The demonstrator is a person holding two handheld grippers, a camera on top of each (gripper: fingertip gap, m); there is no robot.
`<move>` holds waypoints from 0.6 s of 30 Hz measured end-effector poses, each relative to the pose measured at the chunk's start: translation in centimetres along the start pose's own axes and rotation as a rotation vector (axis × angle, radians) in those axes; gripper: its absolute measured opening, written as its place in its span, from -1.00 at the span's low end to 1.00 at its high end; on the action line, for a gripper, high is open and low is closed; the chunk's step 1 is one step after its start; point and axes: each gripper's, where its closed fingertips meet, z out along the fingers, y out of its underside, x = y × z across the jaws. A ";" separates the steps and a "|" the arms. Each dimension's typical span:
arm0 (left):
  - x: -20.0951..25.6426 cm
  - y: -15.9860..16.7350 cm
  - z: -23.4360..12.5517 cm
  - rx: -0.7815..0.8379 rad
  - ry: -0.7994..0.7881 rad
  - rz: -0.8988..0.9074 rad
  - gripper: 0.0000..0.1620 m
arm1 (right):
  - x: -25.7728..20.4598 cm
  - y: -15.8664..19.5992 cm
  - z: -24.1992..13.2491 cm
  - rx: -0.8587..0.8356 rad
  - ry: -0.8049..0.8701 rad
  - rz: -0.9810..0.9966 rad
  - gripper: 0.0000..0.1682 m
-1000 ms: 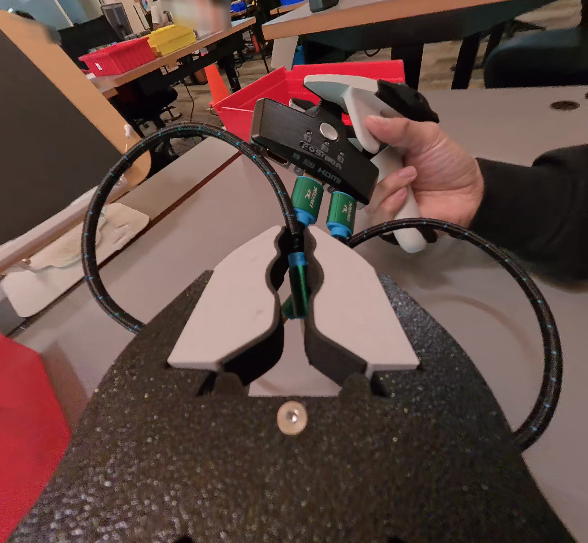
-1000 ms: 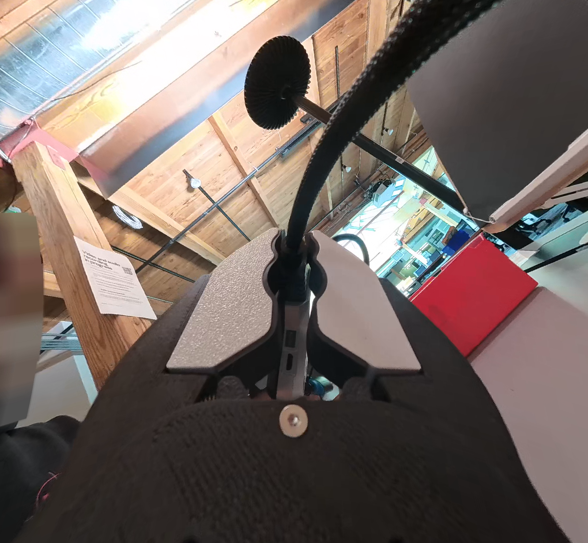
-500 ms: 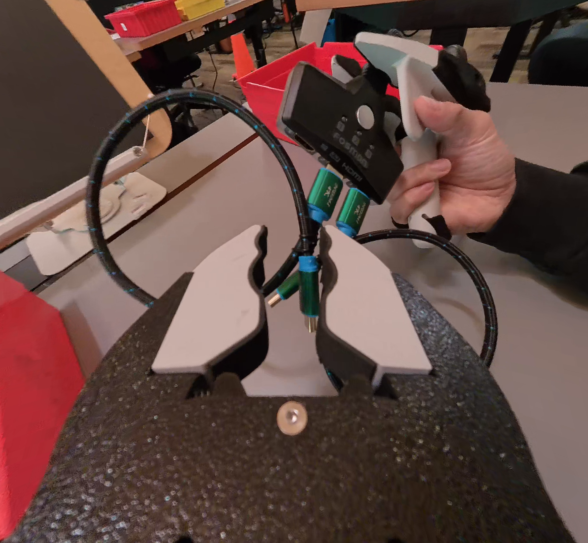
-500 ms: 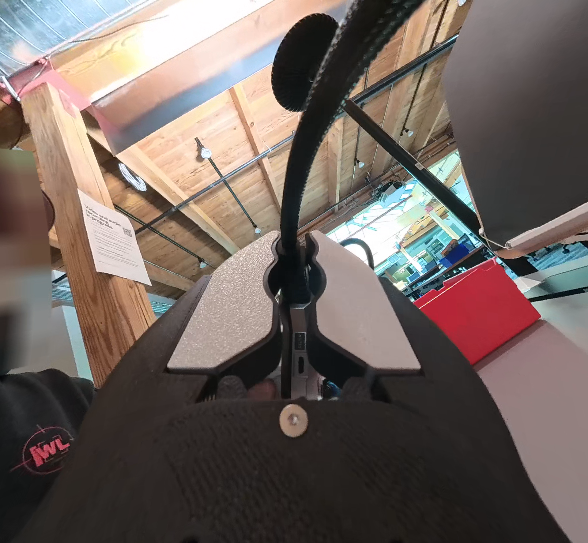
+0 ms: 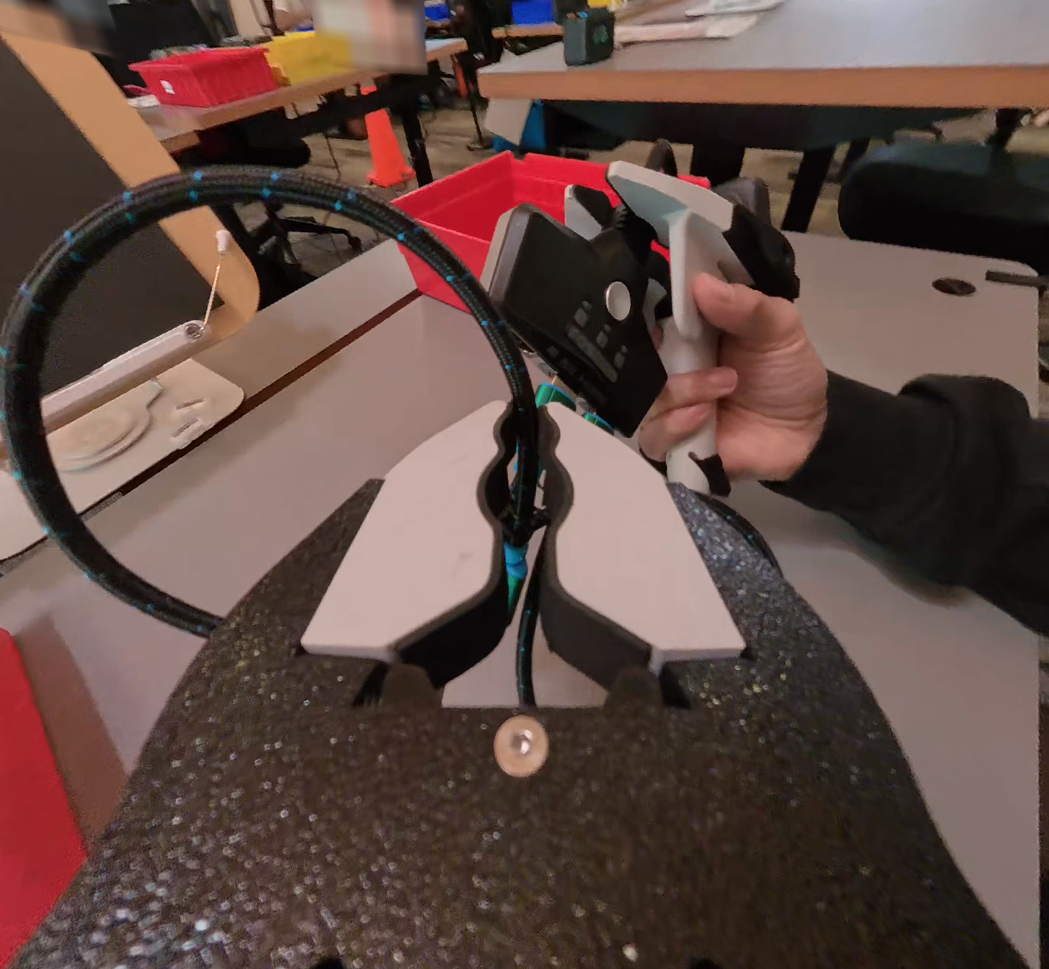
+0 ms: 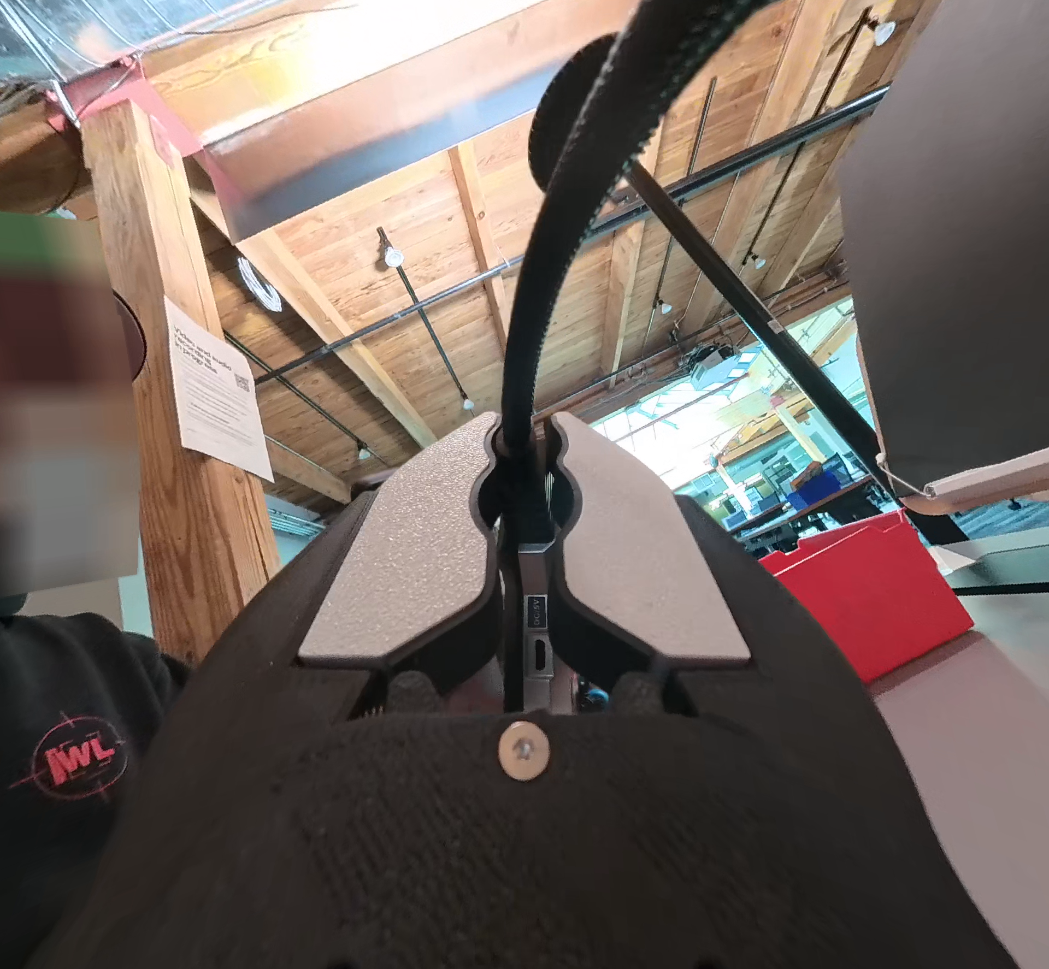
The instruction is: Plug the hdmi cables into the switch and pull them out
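Observation:
In the left wrist view my left gripper (image 5: 525, 419) is shut on a black braided HDMI cable (image 5: 113, 204) just behind its green plug (image 5: 515, 573), which lies unplugged between the fingers. The cable loops out to the left. My right gripper (image 5: 596, 192), held by a hand, grips the black switch (image 5: 567, 317) just beyond my left fingertips. Green plugs (image 5: 548, 394) show under the switch's lower edge. In the right wrist view my right gripper (image 6: 525, 425) is shut on the switch's thin edge (image 6: 536, 629), and a black cable (image 6: 545, 261) rises from it.
A red bin (image 5: 471, 215) stands at the grey table's (image 5: 908, 686) far edge, also visible in the right wrist view (image 6: 868, 595). A dark divider panel (image 5: 57, 204) on a white base (image 5: 113, 431) stands left. Another red object (image 5: 28, 771) is at lower left. A person's dark clothing (image 6: 68, 715) is close on the right wrist view's left.
My left gripper loosened on the green plug, then closed on the cable behind it, so the plug now sits deeper between the fingers. The switch tilted and came closer to my left fingertips.

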 end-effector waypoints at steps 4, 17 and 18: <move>-1.2 -0.4 -0.2 0.114 -0.019 -0.220 -0.92 | -0.3 0.3 0.3 0.001 -0.016 0.016 -0.84; 1.0 1.3 -0.3 -0.148 0.176 -0.156 -0.39 | -0.9 0.2 0.2 -0.013 -0.076 0.052 -0.84; 1.5 1.7 -0.1 -0.198 0.212 -0.153 -0.31 | -1.3 0.5 0.3 -0.024 -0.107 0.060 -0.84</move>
